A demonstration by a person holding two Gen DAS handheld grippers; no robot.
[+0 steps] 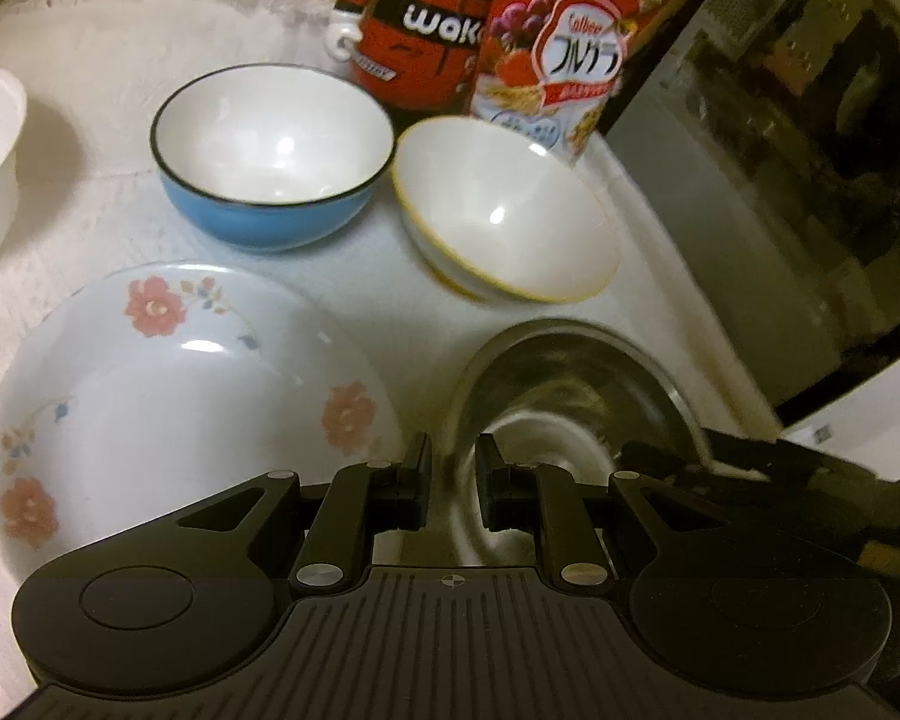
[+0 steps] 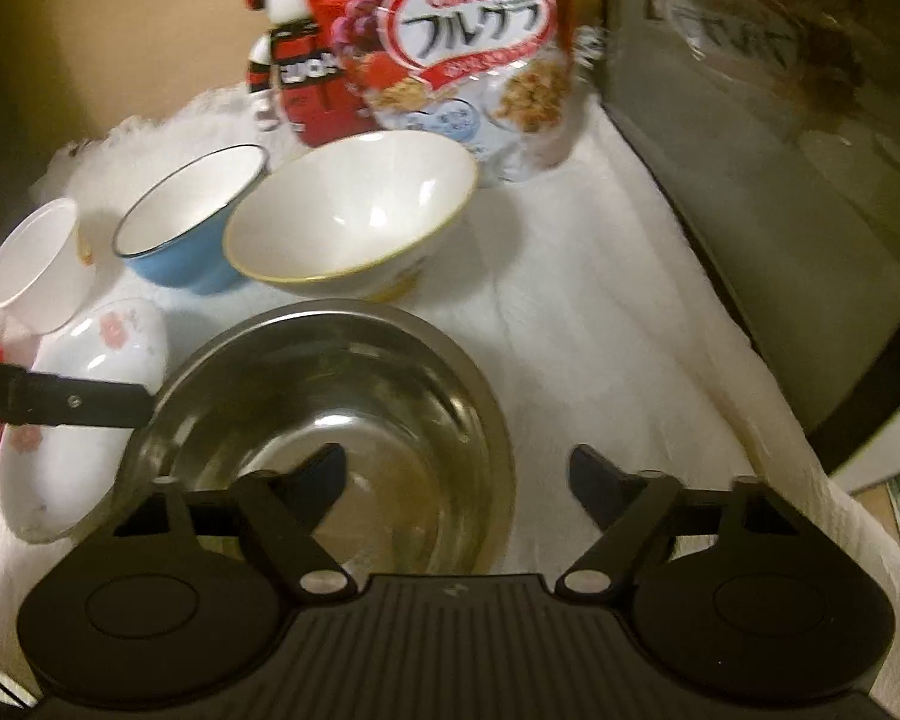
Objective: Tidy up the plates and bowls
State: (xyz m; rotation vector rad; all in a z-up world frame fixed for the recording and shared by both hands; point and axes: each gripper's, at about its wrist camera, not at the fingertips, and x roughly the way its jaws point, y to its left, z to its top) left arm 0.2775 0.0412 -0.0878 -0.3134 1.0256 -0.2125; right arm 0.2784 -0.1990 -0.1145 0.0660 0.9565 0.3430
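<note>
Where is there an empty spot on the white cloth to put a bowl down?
The widest bare patch of white cloth lies right of the metal bowl, between it and the dark appliance. The left side is crowded: flowered plate, blue bowl, yellow-rimmed bowl, white cup, cereal bag behind.

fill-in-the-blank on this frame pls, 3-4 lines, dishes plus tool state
1. The left tool is shut on the rim of the ____ bowl.
2. The bowl with the black rim is ____ on the outside.
3. The plate is painted with pink ____.
4. The right tool has its jaws ____, with nothing pressed between them.

Missing words: metal; blue; flowers; open
</note>
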